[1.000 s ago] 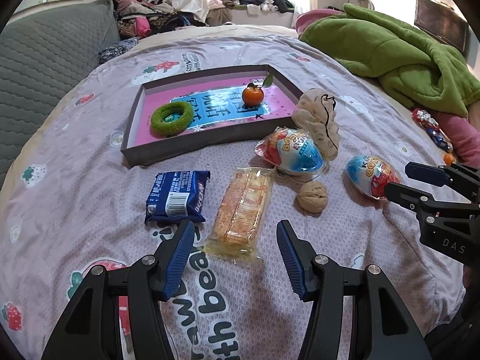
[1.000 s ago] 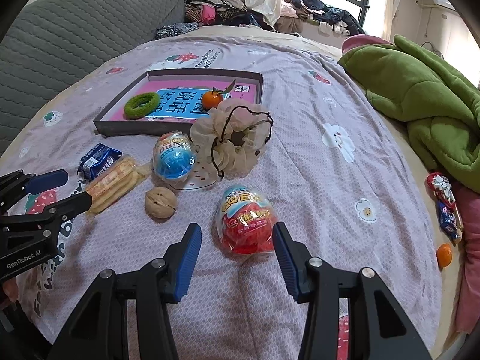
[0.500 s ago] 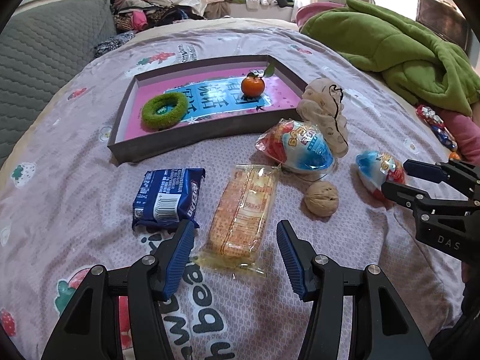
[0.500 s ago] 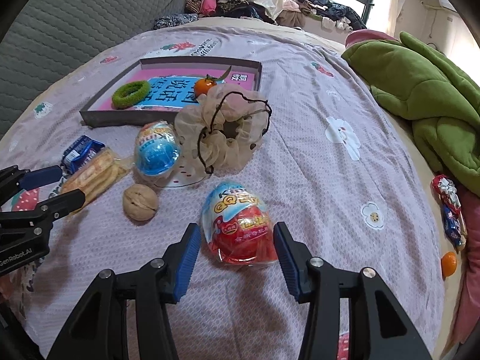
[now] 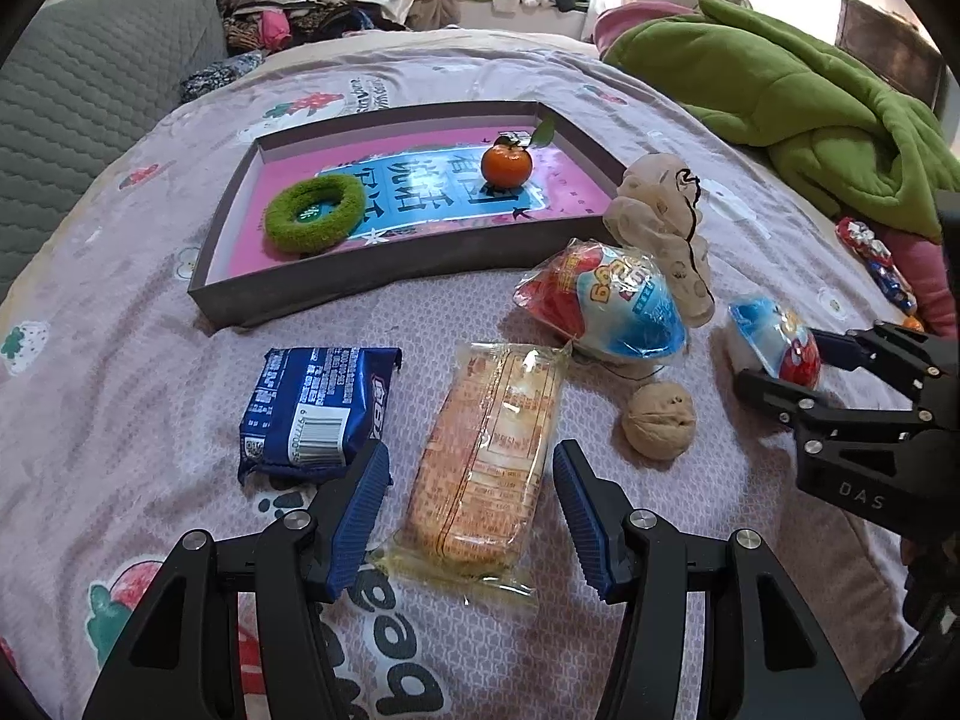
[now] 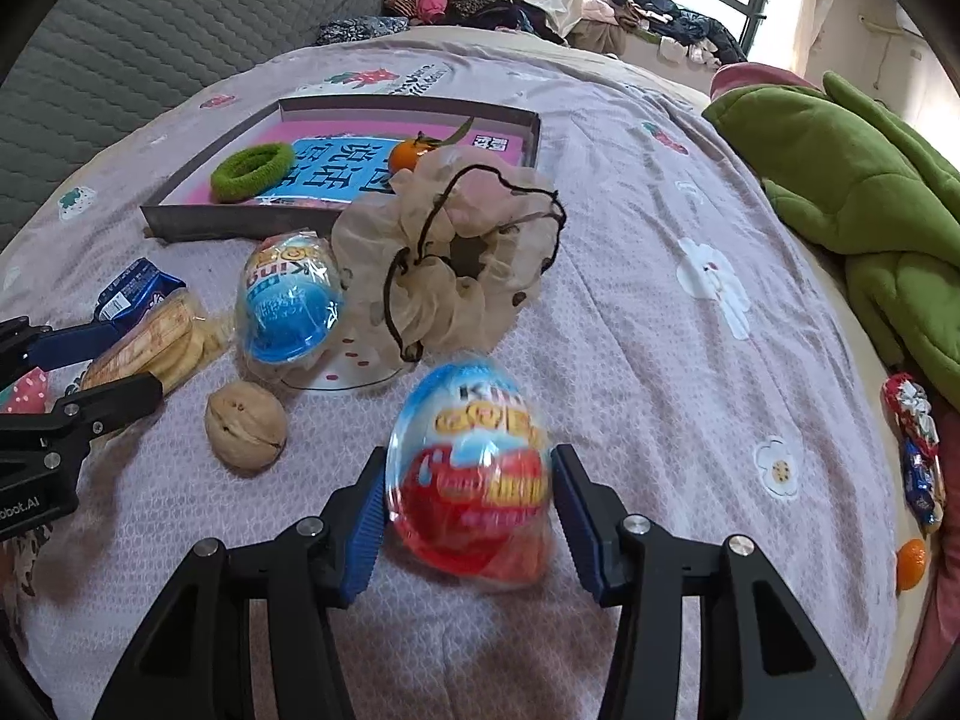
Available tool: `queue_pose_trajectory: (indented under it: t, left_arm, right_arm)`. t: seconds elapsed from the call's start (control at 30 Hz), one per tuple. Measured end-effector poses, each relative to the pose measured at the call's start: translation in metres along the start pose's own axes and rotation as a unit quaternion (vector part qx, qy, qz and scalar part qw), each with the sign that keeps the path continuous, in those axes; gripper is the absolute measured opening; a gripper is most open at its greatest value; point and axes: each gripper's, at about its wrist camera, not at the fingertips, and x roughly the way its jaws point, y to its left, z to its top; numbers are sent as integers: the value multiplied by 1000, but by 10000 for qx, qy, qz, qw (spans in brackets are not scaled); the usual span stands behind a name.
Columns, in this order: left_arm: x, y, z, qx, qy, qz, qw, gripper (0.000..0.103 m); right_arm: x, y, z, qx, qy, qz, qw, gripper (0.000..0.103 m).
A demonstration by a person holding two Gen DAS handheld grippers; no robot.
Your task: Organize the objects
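both grippers had sunk closer since a second earlier. right gripper (image 6: 468, 510) bracketed the red-and-blue wrapped egg (image 6: 471, 471), jaws apart; pad contact unclear. left gripper (image 5: 471, 504) stood wide, empty, straddling the biscuit packet (image 5: 489, 450). at twelve o'clock, the tray (image 5: 288, 294) held only the green ring (image 5: 315, 213) and orange (image 5: 507, 165); most items remained outside.

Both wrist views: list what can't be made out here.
- Red egg toy, right wrist view: motion-blurred, so whether the fingers touch it is unclear.
- Tangerine, right wrist view: partly hidden behind the beige scrunchie.
- Biscuit pack, left wrist view: label print too small.
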Motion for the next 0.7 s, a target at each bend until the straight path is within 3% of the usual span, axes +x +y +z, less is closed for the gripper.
queue_pose_trajectory:
  t: [0.2,0.27,0.3,0.7]
  left_arm:
    - [3,1,2,-28,-11,-124,9999,58]
    - [3,0,2,-15,-15,-152,9999,46]
    - [4,-1,2,3,20,-182,9998,44]
    - [-6,-5,-3,118,-46,-181,9998,40]
  right_arm:
    - [1,-6,-1,216,-80,182,9996,51]
    - [0,-9,-2,289,-101,241,9992,51]
    - [-1,-9,-2,304,-101,262,9991,51]
    - [-21,-12,-3,444,-294,394,9978,50]
